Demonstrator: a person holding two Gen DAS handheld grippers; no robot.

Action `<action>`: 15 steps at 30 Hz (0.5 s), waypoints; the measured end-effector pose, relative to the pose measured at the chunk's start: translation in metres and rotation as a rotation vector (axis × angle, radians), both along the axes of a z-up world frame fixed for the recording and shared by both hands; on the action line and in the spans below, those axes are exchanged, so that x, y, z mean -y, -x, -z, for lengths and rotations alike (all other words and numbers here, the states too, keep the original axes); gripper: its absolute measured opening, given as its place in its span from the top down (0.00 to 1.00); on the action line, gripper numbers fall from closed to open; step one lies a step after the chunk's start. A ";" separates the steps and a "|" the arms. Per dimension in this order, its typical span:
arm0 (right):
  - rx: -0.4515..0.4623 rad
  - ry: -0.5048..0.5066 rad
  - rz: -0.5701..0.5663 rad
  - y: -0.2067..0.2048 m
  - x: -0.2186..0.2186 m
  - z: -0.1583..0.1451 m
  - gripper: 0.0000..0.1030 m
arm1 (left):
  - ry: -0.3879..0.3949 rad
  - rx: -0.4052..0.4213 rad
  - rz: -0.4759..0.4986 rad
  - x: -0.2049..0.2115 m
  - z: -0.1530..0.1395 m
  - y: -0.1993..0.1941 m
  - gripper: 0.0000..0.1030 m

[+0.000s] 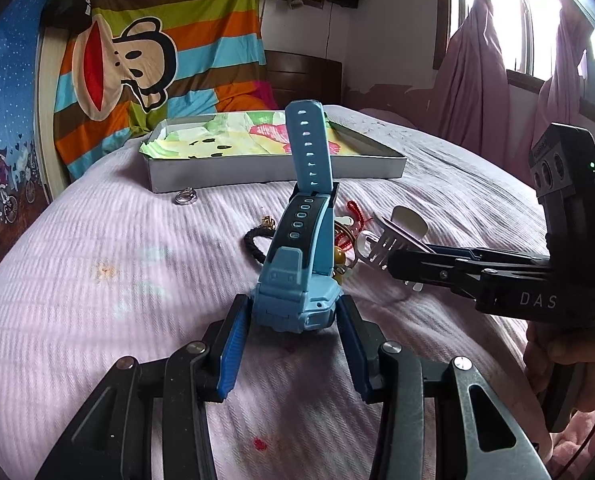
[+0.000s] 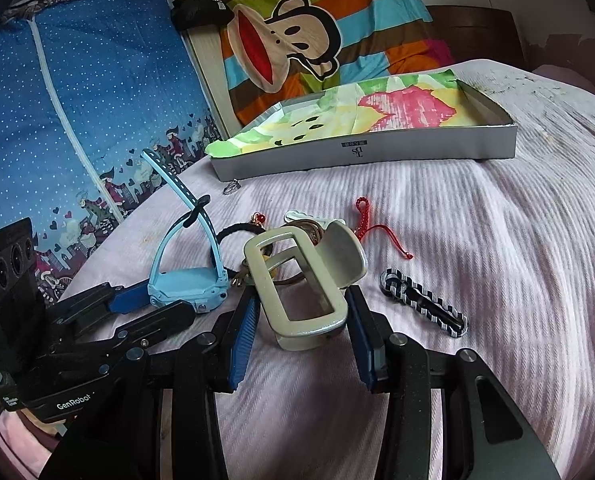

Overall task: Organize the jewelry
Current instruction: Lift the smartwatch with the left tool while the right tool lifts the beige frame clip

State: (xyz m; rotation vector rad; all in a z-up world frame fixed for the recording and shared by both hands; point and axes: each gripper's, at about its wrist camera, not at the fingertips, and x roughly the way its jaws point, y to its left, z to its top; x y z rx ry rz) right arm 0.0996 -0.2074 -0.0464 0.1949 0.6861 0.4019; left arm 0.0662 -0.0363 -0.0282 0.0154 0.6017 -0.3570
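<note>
Gripping: the left gripper [image 1: 293, 320] has its jaws closed against the case of a light blue watch [image 1: 297, 280], blue pads touching both sides; the strap stands up and away from the camera.
Right gripper [image 2: 303, 320]: jaws set on either side of a pale grey hair claw clip [image 2: 301, 280]; the pads sit close against its hinge end, though whether they press it I cannot tell.
Bed [image 2: 477, 240]: covered in pale pink ribbed cloth, it carries everything.
Near right: a black-and-white striped hair clip [image 2: 425, 302] lies alone on the cloth, just right of the claw clip.
Middle: a small heap just beyond the two grippers, with a black hair tie [image 1: 257, 246], a red cord [image 2: 373, 226] and some trinkets too tangled to tell apart.
Farther left: a silver ring [image 1: 186, 196] lies touching or almost touching the near wall of the box.
Far: a shallow white box [image 2: 377, 152], open-topped, lined with flowered paper in green, yellow and pink.
Beyond: a striped monkey-print sheet [image 1: 137, 52] hangs behind the bed.
</note>
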 end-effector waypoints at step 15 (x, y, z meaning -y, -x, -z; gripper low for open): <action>-0.008 0.004 0.004 0.001 0.000 0.002 0.62 | -0.001 -0.106 0.040 0.005 0.006 -0.021 0.57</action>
